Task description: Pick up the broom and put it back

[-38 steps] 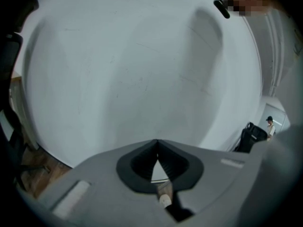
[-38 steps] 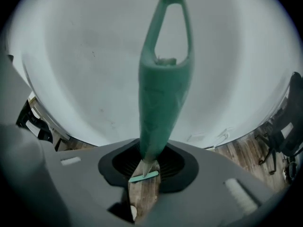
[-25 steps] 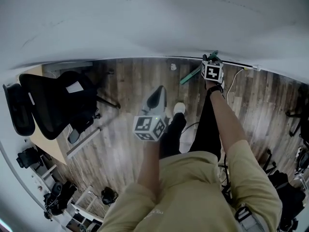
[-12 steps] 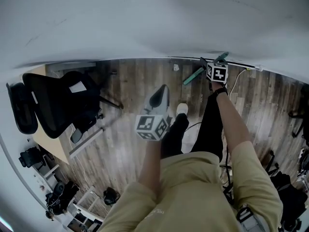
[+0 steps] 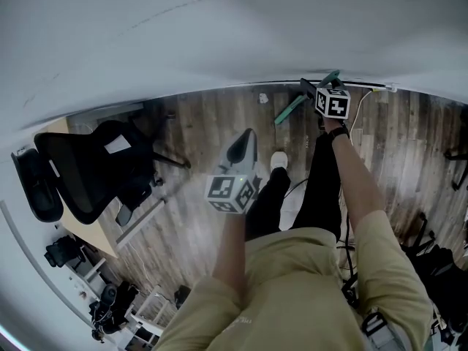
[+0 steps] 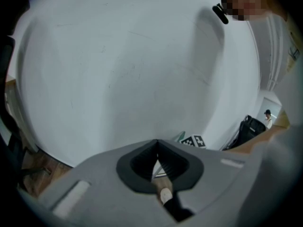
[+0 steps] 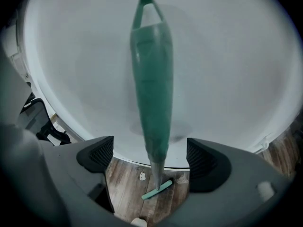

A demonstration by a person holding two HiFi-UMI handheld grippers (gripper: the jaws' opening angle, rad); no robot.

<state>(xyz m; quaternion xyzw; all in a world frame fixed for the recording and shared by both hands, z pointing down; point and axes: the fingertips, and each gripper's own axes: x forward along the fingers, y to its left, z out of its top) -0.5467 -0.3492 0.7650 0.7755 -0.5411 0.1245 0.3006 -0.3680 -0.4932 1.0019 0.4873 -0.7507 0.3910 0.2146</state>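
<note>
The green broom (image 7: 152, 89) stands upright against the white wall, with its head (image 5: 291, 110) down on the wood floor. In the right gripper view its thick handle rises between the jaws of my right gripper (image 7: 150, 156), which are opening; both pads (image 7: 102, 154) stand off the handle. In the head view my right gripper (image 5: 316, 91) is at the wall by the broom's top. My left gripper (image 5: 241, 143) hangs over the floor in front of the person, shut with nothing in it; its own view shows the jaws (image 6: 157, 161) meeting.
A black office chair (image 5: 88, 167) and a wooden desk (image 5: 77, 225) stand at the left. A white cable (image 5: 357, 123) runs along the floor at the right. The person's leg and white shoe (image 5: 278, 161) are below the broom. A small white scrap (image 5: 262, 98) lies near the wall.
My right gripper's jaws have come apart off the broom handle. Both hands have drifted slightly toward the wall, and the broom stays leaning there.
</note>
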